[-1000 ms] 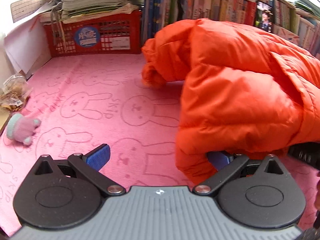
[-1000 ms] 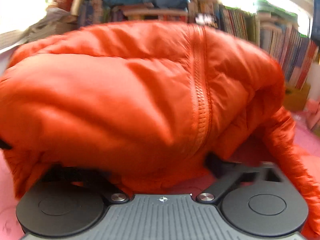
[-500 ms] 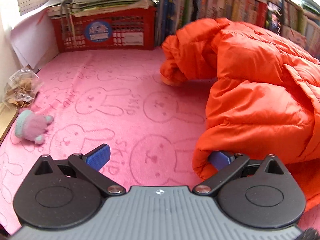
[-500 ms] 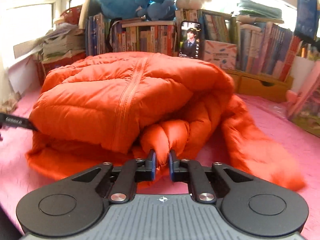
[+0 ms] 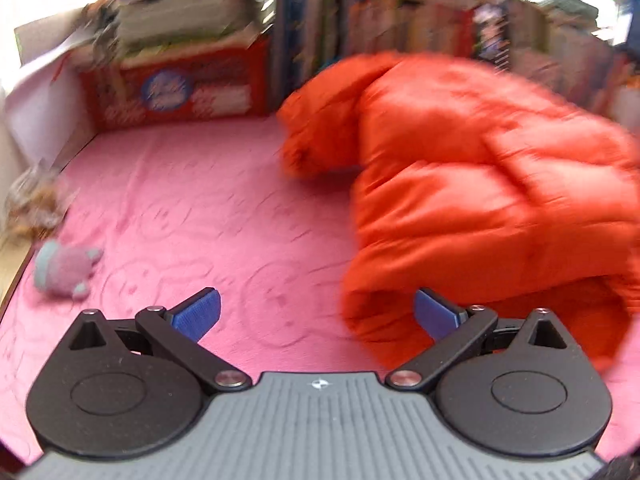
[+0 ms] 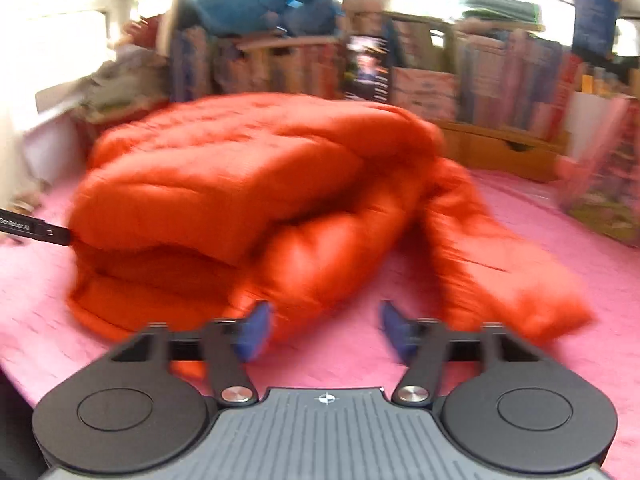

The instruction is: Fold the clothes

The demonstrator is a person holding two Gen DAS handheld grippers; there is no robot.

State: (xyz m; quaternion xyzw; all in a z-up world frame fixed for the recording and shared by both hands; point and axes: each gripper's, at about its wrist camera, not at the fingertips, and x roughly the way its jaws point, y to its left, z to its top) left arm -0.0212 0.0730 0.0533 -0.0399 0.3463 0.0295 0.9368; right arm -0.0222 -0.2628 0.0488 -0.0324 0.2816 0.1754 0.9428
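A puffy orange jacket (image 5: 480, 200) lies bunched and folded over on the pink rabbit-print mat (image 5: 200, 200). My left gripper (image 5: 316, 314) is open beside the jacket's near left corner; its right pad (image 5: 438, 314) stands in front of the hem without pressing it. In the right wrist view the jacket (image 6: 260, 184) sits as a thick fold, with one sleeve (image 6: 500, 260) trailing to the right. My right gripper (image 6: 325, 332) is opening, with mostly bare mat between its blue pads and the jacket's edge just beyond the left pad (image 6: 256, 332). The left gripper's finger (image 6: 36, 230) shows at the far left.
A red crate (image 5: 180, 88) stacked with papers stands at the back left, and bookshelves (image 6: 480, 80) with blue plush toys (image 6: 272, 4) run along the back. A small plush toy (image 5: 64, 268) and a plastic bag (image 5: 36, 200) lie at the mat's left edge.
The right gripper, shut on a fold of the jacket half a second ago, has let go and opened wide. The left gripper has drawn back from the jacket, still open.
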